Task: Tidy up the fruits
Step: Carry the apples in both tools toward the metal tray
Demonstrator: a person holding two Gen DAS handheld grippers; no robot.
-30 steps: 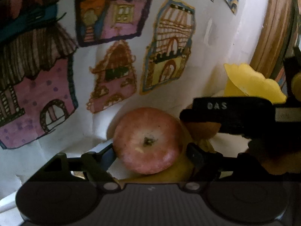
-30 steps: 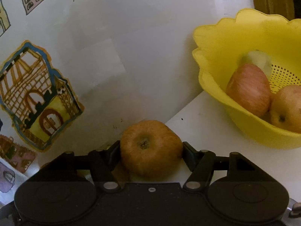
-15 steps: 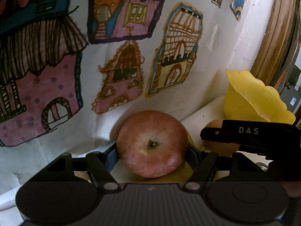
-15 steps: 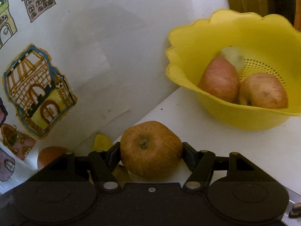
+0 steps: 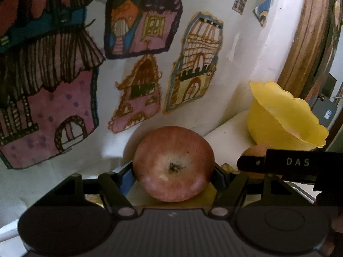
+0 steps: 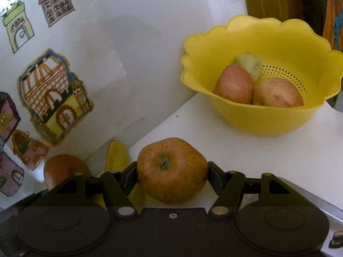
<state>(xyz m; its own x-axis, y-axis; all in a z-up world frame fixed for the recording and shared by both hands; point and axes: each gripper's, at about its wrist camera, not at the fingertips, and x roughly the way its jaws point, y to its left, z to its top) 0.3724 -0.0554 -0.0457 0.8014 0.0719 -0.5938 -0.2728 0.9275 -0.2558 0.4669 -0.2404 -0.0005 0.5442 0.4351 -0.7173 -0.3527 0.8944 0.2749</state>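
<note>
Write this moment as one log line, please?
left gripper: shut on red apple | right gripper: shut on russet apple | yellow bowl: three fruits inside

I've got both grippers angled downward, L gripper (image 5: 173, 169) clamped on red apple (image 5: 173, 163), R gripper (image 6: 172, 171) clamped on brownish apple (image 6: 171, 170).

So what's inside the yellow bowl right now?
In the yellow bowl: two reddish apples in front and a pale green fruit behind them. The bowl's bottom under them, and anything lying there, is hidden.
</note>
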